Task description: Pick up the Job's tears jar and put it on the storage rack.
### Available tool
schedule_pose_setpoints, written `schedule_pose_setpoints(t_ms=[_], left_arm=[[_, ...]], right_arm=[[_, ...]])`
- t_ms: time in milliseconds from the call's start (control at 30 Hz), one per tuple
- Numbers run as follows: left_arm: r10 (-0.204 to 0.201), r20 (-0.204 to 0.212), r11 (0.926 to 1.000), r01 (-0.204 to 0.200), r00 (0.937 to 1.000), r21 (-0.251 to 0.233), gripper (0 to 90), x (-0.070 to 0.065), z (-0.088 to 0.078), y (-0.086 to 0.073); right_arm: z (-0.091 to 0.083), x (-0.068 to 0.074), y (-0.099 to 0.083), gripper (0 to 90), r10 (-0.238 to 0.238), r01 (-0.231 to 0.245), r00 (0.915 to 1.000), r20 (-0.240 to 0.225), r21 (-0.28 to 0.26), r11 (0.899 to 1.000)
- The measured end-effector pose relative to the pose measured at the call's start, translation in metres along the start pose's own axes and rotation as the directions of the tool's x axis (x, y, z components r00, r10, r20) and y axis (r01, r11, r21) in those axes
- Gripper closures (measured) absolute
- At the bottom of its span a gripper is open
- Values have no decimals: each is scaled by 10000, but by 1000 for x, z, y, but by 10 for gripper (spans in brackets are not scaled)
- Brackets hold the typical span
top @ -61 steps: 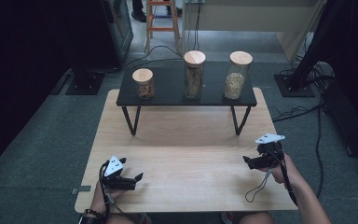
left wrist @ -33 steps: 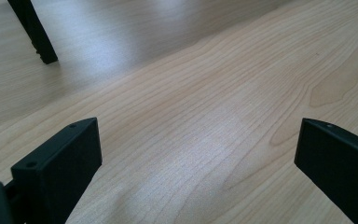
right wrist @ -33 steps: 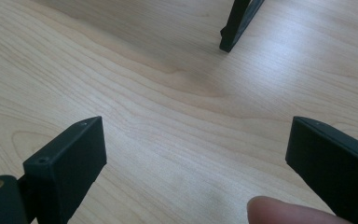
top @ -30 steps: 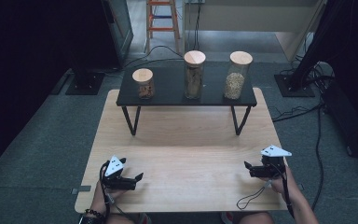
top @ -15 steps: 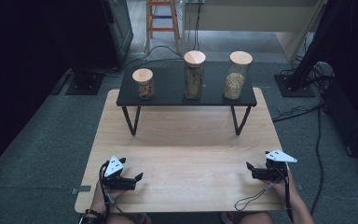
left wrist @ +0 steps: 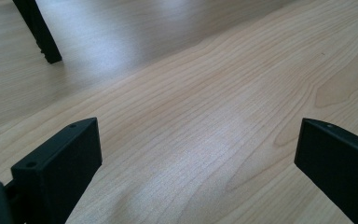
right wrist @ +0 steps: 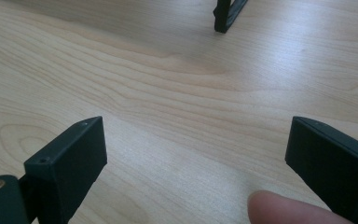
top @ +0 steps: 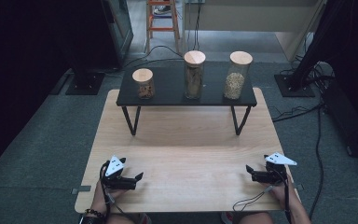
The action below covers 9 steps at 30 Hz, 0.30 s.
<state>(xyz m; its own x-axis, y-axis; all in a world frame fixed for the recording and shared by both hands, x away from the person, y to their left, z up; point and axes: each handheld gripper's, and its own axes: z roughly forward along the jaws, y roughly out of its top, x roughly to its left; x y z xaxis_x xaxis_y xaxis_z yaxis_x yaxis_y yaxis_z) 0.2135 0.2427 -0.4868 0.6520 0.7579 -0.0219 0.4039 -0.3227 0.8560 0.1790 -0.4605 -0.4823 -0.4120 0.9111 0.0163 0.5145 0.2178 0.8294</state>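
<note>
High view: we look down on a pale wooden bench (top: 186,140) with a person's forearms coming in from the bottom edge. The left hand (top: 103,198) sits at the near left corner and holds the left gripper (top: 139,177) low over the wood, pointing toward the middle of the bench. The right hand (top: 279,189) sits at the near right corner and holds the right gripper (top: 248,169) low as well, pointing left toward the other one. The two grippers are well apart, with bare wood between them.

In the left gripper view we see its fingers (left wrist: 60,172) spread wide, released, with nothing but wood grain between them. In the right gripper view its fingers (right wrist: 70,163) also stand wide and released, gripping nothing, and a fingertip of the person shows at the bottom edge.

At the far side of the bench stands a small black shelf (top: 168,93) on thin legs. Three jars (top: 194,74) with wooden lids stand on it in a row, far from both grippers.
</note>
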Motion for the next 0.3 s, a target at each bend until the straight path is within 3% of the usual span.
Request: schedule_pose_setpoints(t_ms=[300], left_arm=[[-39,-69,10000,39,10000,61,6,-1,1,1]], right_arm=[[2,1,2,49,-73,74,10000,-63,146,9999]])
